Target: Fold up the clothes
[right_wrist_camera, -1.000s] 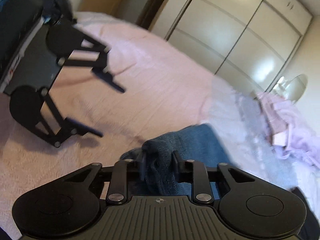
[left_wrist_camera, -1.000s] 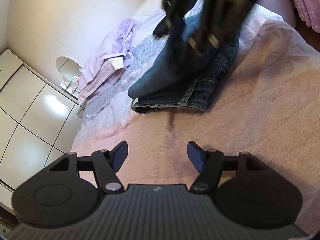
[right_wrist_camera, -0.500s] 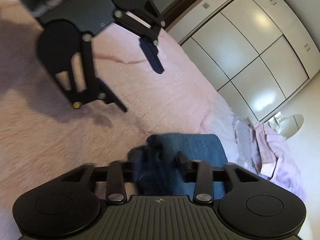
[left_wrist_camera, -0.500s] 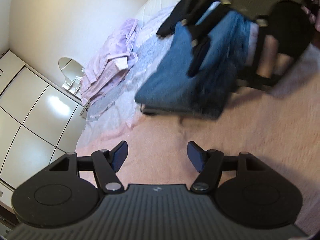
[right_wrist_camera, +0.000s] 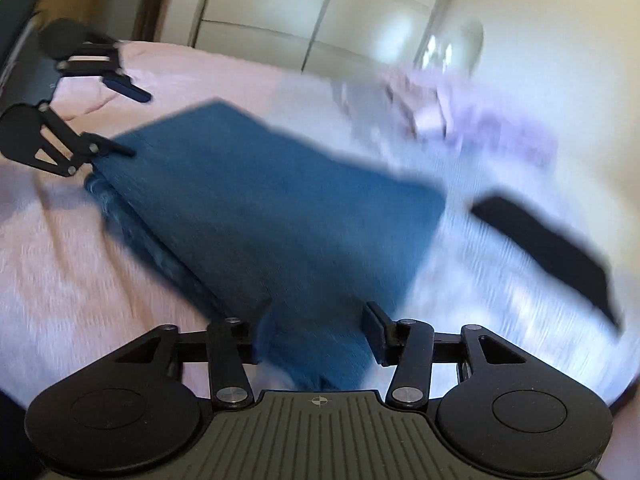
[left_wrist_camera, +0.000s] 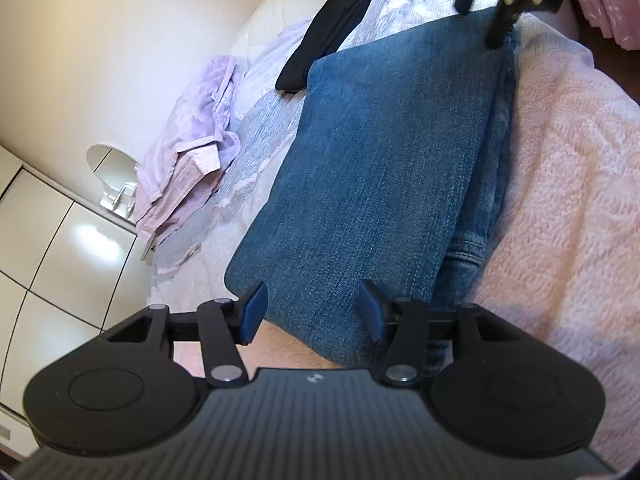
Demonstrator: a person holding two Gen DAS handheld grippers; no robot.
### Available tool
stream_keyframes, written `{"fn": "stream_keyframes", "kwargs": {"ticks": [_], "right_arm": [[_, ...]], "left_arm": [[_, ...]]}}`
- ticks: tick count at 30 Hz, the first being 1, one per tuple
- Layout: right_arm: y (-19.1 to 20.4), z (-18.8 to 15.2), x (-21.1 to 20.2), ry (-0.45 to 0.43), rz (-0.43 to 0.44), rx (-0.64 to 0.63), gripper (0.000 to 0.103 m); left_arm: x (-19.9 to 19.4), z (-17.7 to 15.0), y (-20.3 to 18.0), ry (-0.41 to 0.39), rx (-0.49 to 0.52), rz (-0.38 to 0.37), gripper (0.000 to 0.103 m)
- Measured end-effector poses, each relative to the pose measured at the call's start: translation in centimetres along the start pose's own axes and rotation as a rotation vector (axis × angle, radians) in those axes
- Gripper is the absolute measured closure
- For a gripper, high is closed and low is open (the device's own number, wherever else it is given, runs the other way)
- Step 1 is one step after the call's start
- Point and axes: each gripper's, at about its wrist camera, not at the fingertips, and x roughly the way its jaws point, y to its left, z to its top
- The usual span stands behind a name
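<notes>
The left gripper (left_wrist_camera: 310, 312), its jaws just narrowed, straddles the near edge of the folded jeans (left_wrist_camera: 372, 160) without pressing. The right gripper (right_wrist_camera: 314, 326) stands half open around the opposite end. The jeans lie flat on the pink bedspread (left_wrist_camera: 568, 184), beside a black garment (left_wrist_camera: 332, 28).

Left gripper (left_wrist_camera: 312, 312): angled downward, jaws partly apart and just closing, cloth edge between them, no visible pad contact. Right gripper (right_wrist_camera: 316, 332): angled downward, jaws partly apart after opening, cloth between them.
</notes>
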Motion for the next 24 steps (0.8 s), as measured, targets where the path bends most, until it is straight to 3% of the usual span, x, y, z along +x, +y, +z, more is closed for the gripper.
{"fn": "stream_keyframes", "kwargs": {"ticks": [6,9,12,14,18,24], "right_arm": [[-3.7,1.4,-1.5,-0.084,0.016,0.083,0.055],[-6.1,3.6,0.2,-0.097,0.009,0.107,0.055],[-8.3,6.8,3.8,-0.073,0.034,0.142,0.057],[-10.2,8.4,6.9,-0.032,0.064,0.187,0.075],[-12.8,10.2,12.9,0.054,0.044,0.218,0.077],[-14.4,9.1,18.4,0.124,0.047,0.277,0.077]], "left_arm": [[-0.2,2.1,3.6,0.019,-0.043,0.006,0.051],[1.5,2.9,5.9,0.027,-0.046,0.024,0.049],[4.8,3.3,7.3,0.057,-0.048,-0.028,0.05],[6.9,3.2,7.8,0.077,-0.065,-0.08,0.055],[10.6,2.7,8.5,0.109,-0.103,-0.163,0.054],[12.8,1.2,9.0,0.093,-0.209,-0.191,0.053]]}}
